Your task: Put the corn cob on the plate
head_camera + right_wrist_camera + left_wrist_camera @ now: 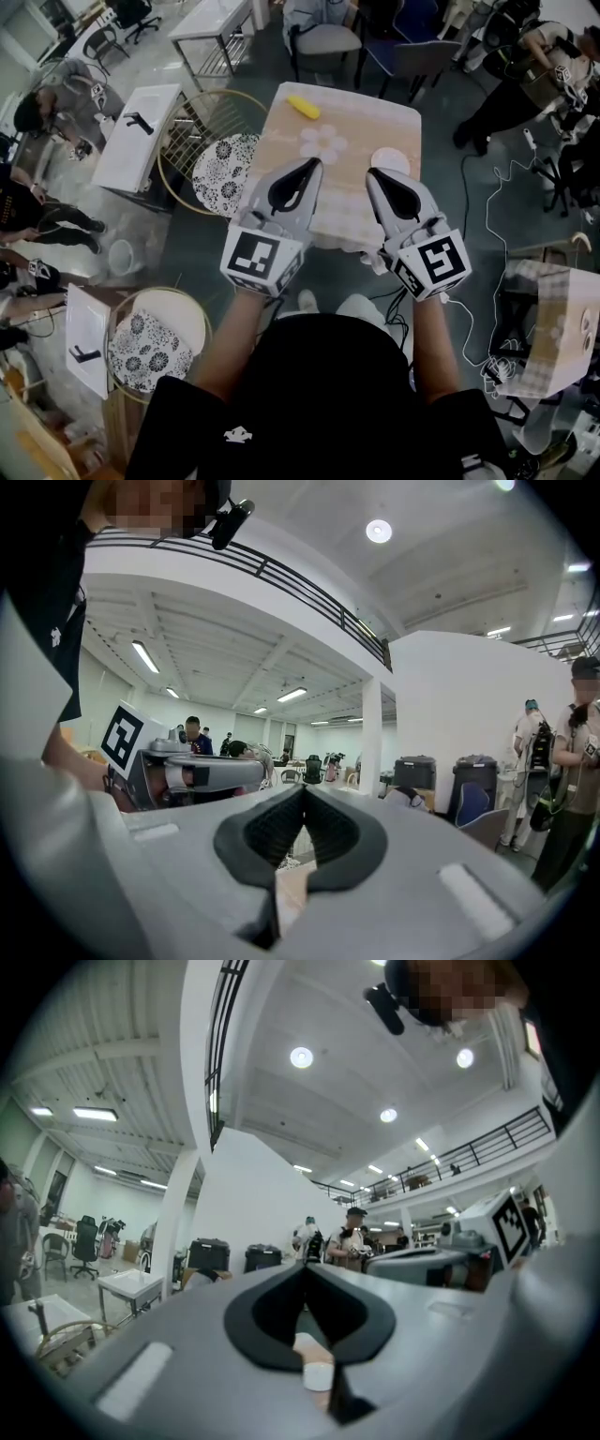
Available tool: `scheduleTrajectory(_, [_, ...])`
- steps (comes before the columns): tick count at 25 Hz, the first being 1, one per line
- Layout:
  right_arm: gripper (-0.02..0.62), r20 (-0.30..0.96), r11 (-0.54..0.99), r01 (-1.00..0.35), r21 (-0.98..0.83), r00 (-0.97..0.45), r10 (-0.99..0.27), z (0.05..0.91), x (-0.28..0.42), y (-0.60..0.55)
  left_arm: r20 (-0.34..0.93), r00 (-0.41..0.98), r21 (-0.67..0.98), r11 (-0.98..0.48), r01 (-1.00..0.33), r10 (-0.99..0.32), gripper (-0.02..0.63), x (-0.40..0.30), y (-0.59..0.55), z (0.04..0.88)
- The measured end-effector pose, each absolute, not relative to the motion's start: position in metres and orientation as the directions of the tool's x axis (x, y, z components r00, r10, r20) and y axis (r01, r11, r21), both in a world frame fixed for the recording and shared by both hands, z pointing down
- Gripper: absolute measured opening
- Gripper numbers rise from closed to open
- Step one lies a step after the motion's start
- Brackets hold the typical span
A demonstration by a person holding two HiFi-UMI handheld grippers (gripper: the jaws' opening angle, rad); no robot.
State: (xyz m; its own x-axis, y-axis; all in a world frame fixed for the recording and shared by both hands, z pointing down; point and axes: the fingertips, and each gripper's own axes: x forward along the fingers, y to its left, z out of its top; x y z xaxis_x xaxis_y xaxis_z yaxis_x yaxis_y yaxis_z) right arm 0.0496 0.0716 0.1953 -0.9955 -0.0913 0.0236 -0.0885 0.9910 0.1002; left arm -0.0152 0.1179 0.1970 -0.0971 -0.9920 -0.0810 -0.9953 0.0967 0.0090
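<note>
Both are hovering side by side over the near end of the counter (375,127): left gripper (313,165) and right gripper (376,174), each with jaws pressed together and gripping nothing. The corn cob (303,107) is lying by the counter's far left corner, well apart from the white plate (394,157), which is sitting just beyond the right gripper's tips.
</note>
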Motion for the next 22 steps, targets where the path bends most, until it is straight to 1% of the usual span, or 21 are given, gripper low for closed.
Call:
scheduleTrajectory(10, [0.002, 0.028, 0.989, -0.102, 0.105, -0.994, -0.105, 0.192, 0.038, 0.061, -0.086, -0.084, 0.011, 0.084, -0.996, -0.993, 0.009, -0.023, 0.109, 0.195])
scheduleTrajectory(13, [0.002, 0.03, 0.989, -0.102, 0.104, -0.994, -0.106, 0.194, 0.032, 0.059, -0.085, -0.088, 0.027, 0.086, -0.996, -0.992, 0.009, -0.029, 0.107, 0.198])
scheduleTrajectory(17, [0.002, 0.025, 0.991, -0.1, 0.091, -0.994, -0.103, 0.197, 0.028, 0.053, -0.109, -0.089, 0.1, 0.078, -0.992, -0.99, 0.009, -0.036, 0.099, 0.196])
scheduleTrajectory(22, [0.002, 0.023, 0.992, -0.103, 0.07, -0.994, -0.104, 0.199, 0.023, 0.032, -0.099, -0.072, 0.091, 0.063, -0.994, -0.992, 0.009, -0.035, 0.08, 0.195])
